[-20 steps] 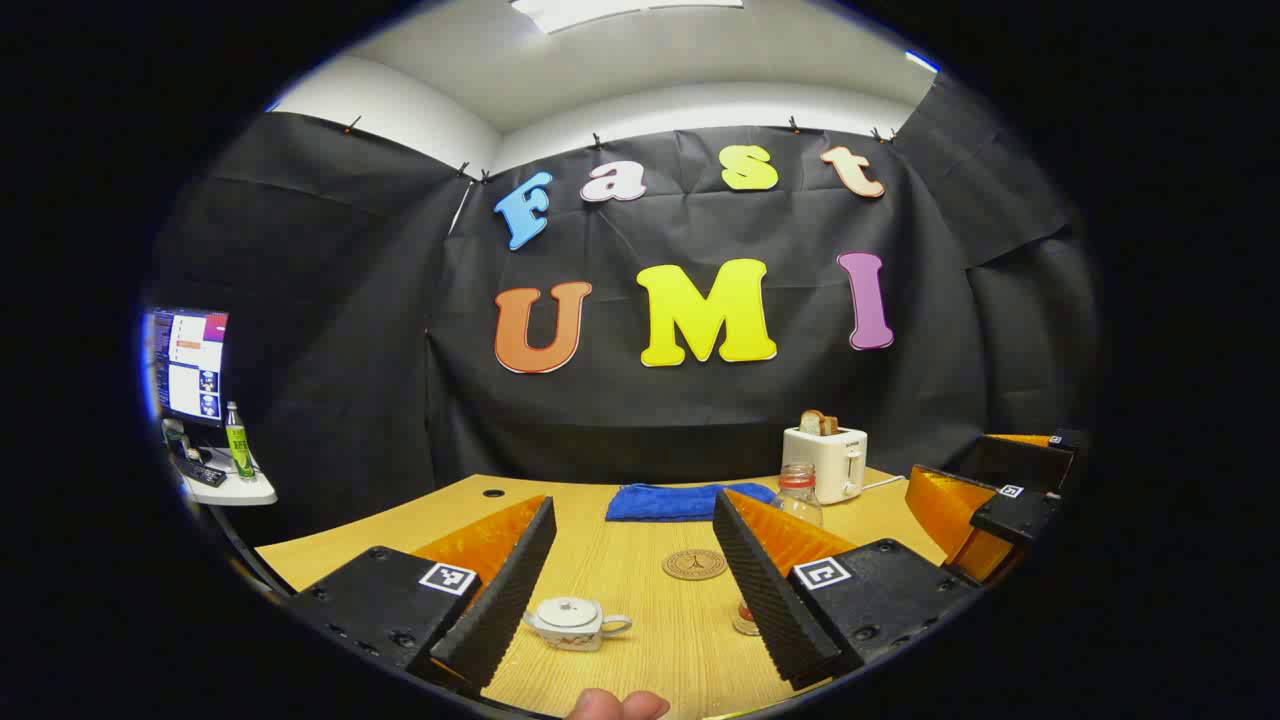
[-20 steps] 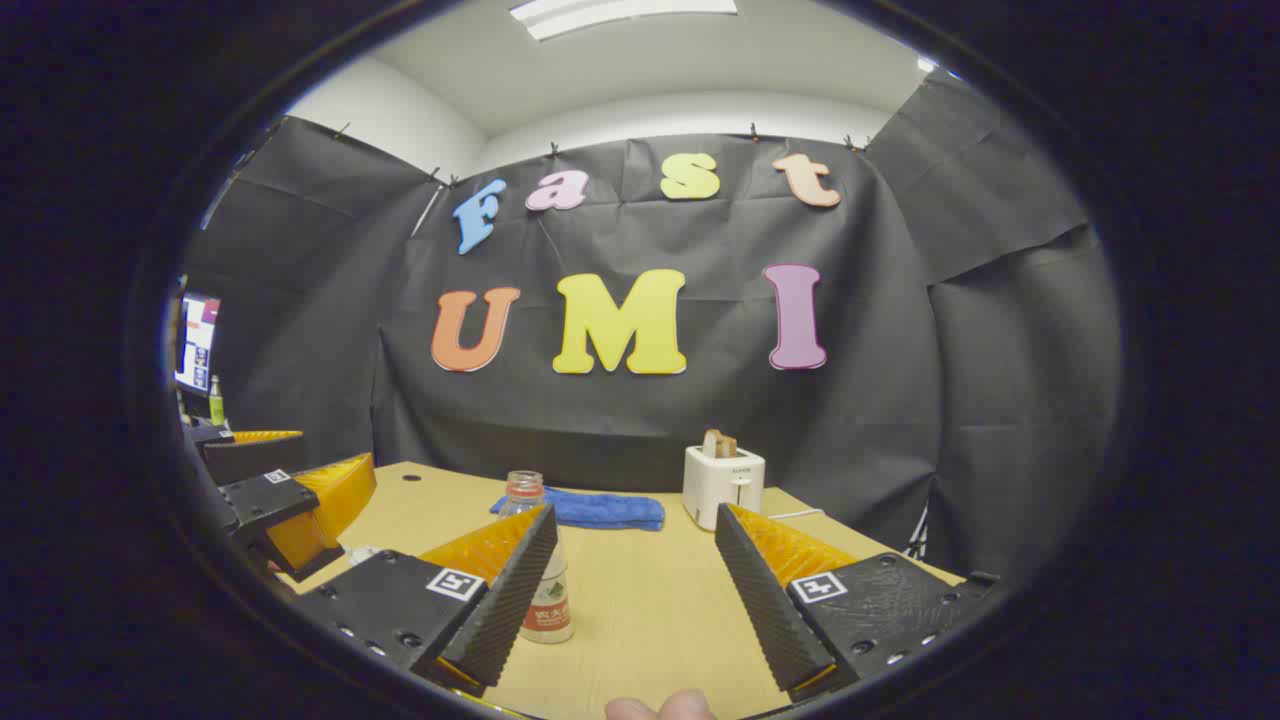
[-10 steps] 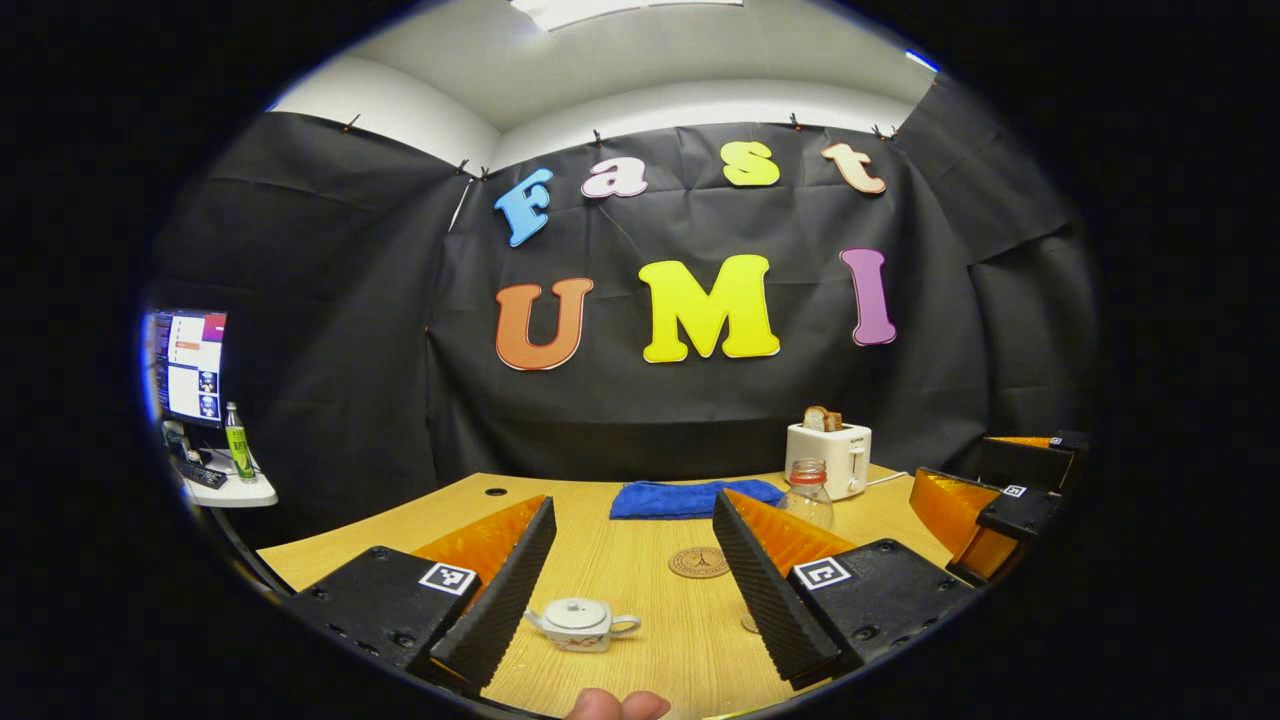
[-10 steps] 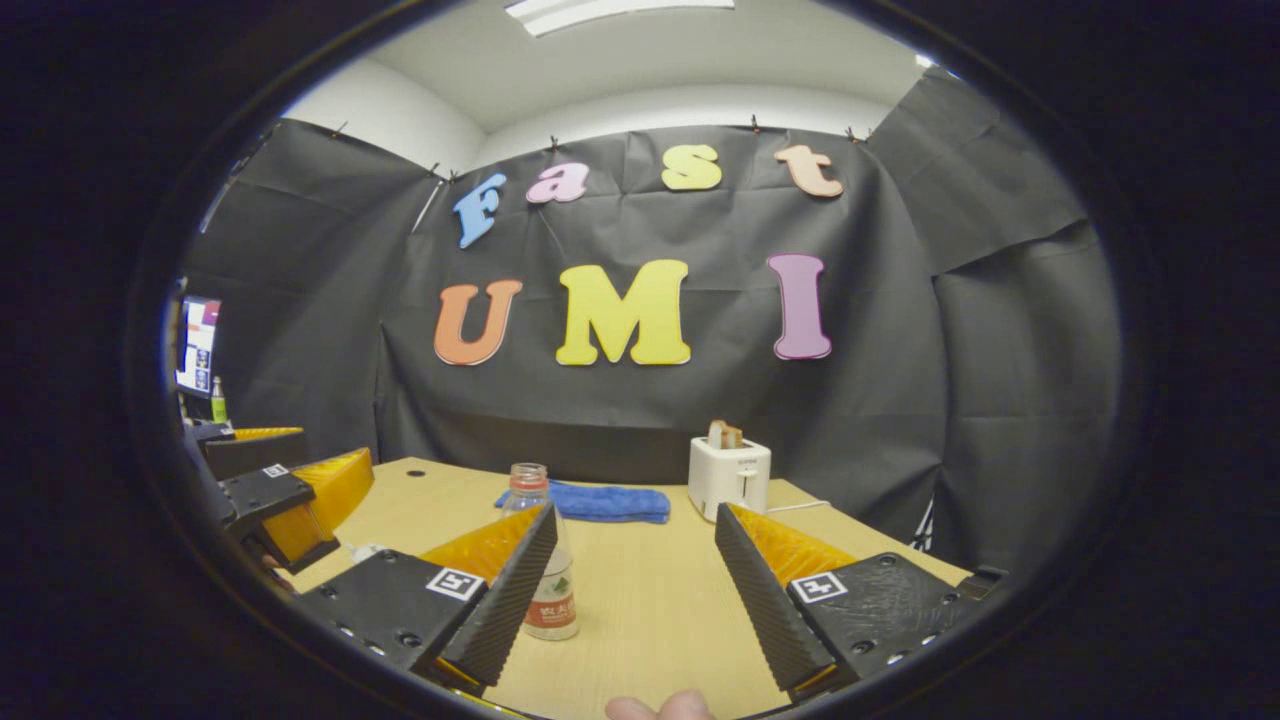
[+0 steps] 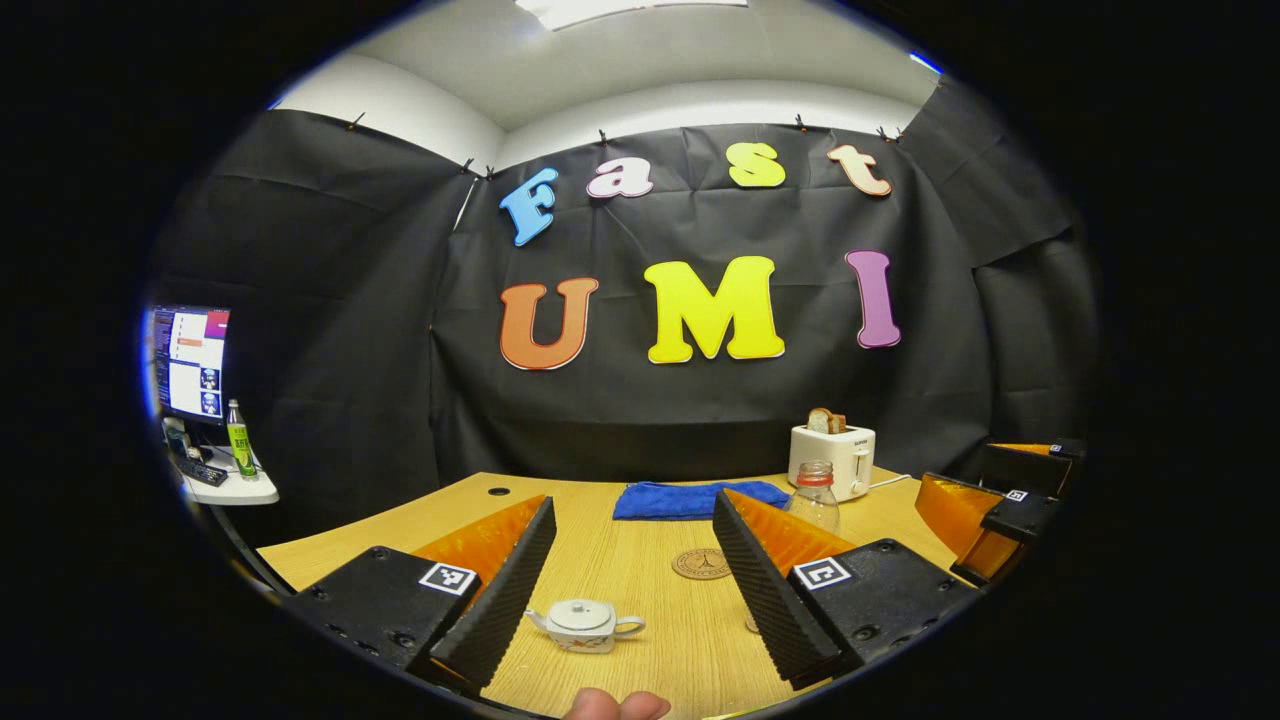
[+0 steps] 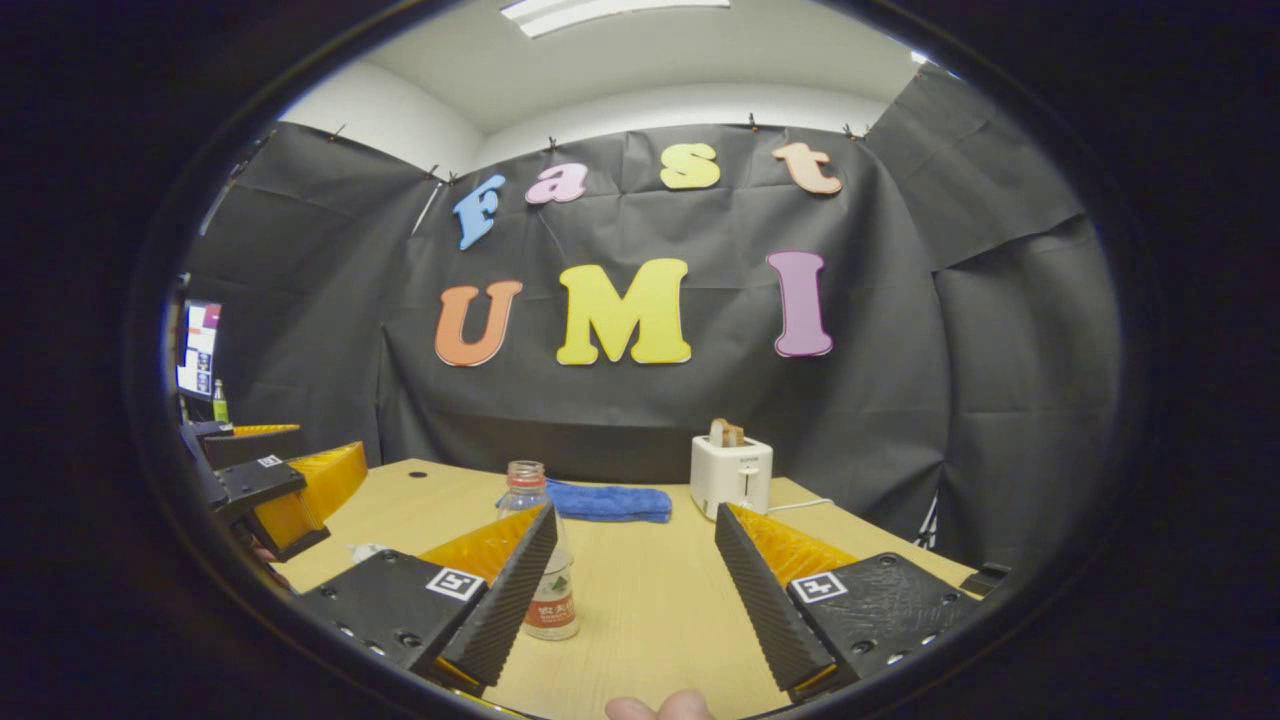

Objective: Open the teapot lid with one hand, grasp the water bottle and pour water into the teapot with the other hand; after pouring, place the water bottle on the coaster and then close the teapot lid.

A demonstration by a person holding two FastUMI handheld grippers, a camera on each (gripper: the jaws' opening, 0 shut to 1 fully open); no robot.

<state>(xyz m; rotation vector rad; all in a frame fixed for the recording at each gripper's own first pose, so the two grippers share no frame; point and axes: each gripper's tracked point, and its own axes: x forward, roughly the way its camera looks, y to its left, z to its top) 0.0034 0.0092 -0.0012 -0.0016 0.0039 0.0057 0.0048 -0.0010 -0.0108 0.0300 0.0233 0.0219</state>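
Left gripper (image 5: 632, 570): fingers spread wide, holding nothing, poised above the table (image 5: 640, 560); a fingertip (image 5: 615, 705) of the holding hand shows at the bottom edge. Teapot (image 5: 585, 626): small, white, squat, with a painted motif on the body, lid (image 5: 581, 614) seated on top with a little knob, spout to the left and loop handle to the right; it stands on the table between the left gripper's fingers, nearer the left one, touching neither. Coaster (image 5: 701, 563): round, brown, with a dark stamped design, lying flat beyond the teapot, bare. Bottle (image 6: 545, 560): clear plastic, uncapped, red ring at the neck, red-and-white label low on the body; upright on the table, partly behind the right gripper's left finger in the right gripper view, and to the right of the coaster in the left gripper view. Right gripper (image 6: 635, 575): fingers wide apart, clasping nothing. Cloth (image 5: 695, 499): blue, folded, lying farther back. Toaster (image 5: 831, 459): white, with bread in its slot, at the table's far edge. Side shelf (image 5: 232, 490): monitor (image 5: 190, 362) and green bottle (image 5: 240, 441), far left.
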